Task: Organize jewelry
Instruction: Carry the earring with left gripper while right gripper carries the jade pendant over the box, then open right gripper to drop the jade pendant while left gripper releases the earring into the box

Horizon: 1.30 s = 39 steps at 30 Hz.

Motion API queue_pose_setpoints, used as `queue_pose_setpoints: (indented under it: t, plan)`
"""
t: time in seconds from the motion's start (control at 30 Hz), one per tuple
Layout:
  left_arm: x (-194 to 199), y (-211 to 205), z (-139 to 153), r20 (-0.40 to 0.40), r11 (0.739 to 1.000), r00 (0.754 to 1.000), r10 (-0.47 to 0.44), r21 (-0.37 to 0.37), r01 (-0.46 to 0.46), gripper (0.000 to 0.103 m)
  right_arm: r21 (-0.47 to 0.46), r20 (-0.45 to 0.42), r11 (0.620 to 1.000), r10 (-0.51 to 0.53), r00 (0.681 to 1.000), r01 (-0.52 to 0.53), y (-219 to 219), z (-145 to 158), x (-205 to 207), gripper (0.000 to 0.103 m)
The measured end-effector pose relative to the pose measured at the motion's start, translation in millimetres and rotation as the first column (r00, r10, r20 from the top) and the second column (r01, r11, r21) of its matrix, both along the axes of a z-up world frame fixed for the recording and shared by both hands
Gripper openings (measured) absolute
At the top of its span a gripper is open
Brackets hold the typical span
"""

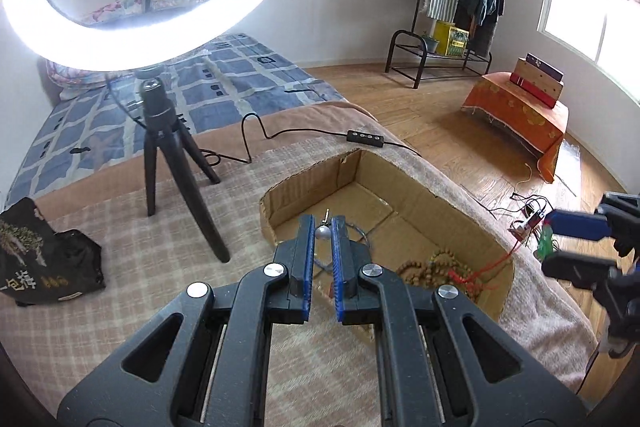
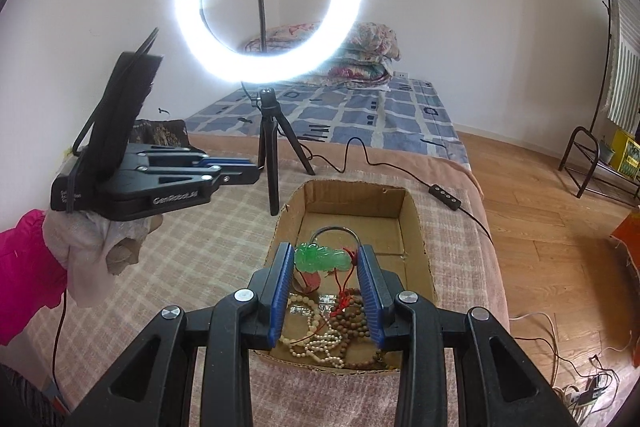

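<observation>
Two pieces held: green jade pendant (image 2: 322,257) in the right gripper (image 2: 325,259); silver bead pendant (image 1: 323,233) pinched in the left gripper (image 1: 322,227), likely for sorting.
Location: both above the cardboard box (image 2: 416,223) holding bead strands (image 2: 320,341).
Writing: "GenRobot.AI" on the left gripper's side.

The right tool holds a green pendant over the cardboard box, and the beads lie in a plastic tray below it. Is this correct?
Not quite. The beads lie in the same cardboard box, not in a plastic tray. The right wrist view shows it. The right tool does hold the green pendant over that box.
</observation>
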<state>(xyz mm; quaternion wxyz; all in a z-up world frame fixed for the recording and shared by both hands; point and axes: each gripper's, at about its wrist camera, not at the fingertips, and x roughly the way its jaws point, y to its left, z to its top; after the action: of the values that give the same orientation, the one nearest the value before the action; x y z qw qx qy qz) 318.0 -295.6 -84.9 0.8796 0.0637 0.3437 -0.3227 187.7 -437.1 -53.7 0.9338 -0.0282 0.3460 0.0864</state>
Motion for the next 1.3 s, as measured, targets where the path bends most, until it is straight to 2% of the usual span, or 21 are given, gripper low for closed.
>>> queue_pose_setpoints:
  t: [0.17, 0.43, 0.8, 0.83, 0.87, 0.9, 0.93, 0.97, 1.0, 1.07, 1.17, 1.3]
  plan:
    - [9.6, -15.4, -10.8, -0.014, 1.0, 1.0, 0.012, 0.006, -0.012, 0.006, 0.007, -0.026, 1.0, -0.017, 1.0, 0.017, -6.5, -12.9, 3.8, 0.033]
    - [17.8, -25.1, -26.8, -0.03, 0.999, 0.998, 0.046, 0.015, -0.045, 0.006, 0.03, -0.088, 0.993, -0.11, 0.99, 0.113, -23.8, -36.5, 14.7, 0.033]
    - [12.6, -33.2, -26.6, -0.013, 0.999, 0.999, 0.047, 0.027, -0.046, 0.006, 0.039, -0.132, 0.983, -0.174, 0.976, 0.181, -28.7, -49.8, 19.8, 0.034]
    - [11.5, -34.1, -25.3, -0.011, 0.998, 0.999, 0.047, 0.031, -0.046, 0.006, 0.037, -0.131, 0.982, -0.177, 0.975, 0.183, -28.3, -49.8, 19.6, 0.034]
    - [11.2, -35.1, -24.8, -0.011, 0.998, 0.999, 0.046, 0.035, -0.046, 0.007, 0.036, -0.132, 0.982, -0.179, 0.975, 0.185, -28.2, -49.4, 19.1, 0.039]
    - [10.7, -35.4, -24.2, -0.011, 0.998, 0.999, 0.044, 0.036, -0.044, 0.013, 0.034, -0.131, 0.981, -0.184, 0.974, 0.19, -27.8, -48.9, 18.6, 0.045]
    - [9.9, -35.4, -23.2, -0.011, 0.999, 0.999, 0.041, 0.034, -0.04, 0.02, 0.033, -0.127, 0.98, -0.19, 0.974, 0.195, -27.5, -48.5, 17.5, 0.058]
    - [8.8, -35.3, -22.0, -0.007, 0.999, 0.999, 0.04, 0.03, -0.04, 0.039, 0.034, -0.119, 0.979, -0.196, 0.973, 0.201, -27.7, -47.1, 15.8, 0.068]
    - [7.7, -34.8, -20.7, -0.001, 0.999, 0.999, 0.043, 0.026, -0.043, 0.057, 0.035, -0.112, 0.978, -0.2, 0.973, 0.205, -27.6, -45.8, 13.9, 0.071]
    - [4.5, -32.6, -17.0, 0.017, 0.998, 0.998, 0.06, 0.015, -0.06, 0.069, 0.037, -0.11, 0.977, -0.204, 0.973, 0.209, -26.8, -44.1, 11.2, 0.078]
    - [1.3, -30.8, -12.6, 0.017, 0.998, 0.998, 0.064, 0.013, -0.064, 0.069, 0.033, -0.109, 0.975, -0.214, 0.971, 0.219, -24.9, -43.0, 6.9, 0.085]
    - [-5.8, -26.2, -3.3, 0.024, 0.997, 0.997, 0.068, 0.021, -0.069, 0.069, 0.031, -0.11, 0.972, -0.23, 0.967, 0.234, -23.0, -37.5, 0.5, 0.086]
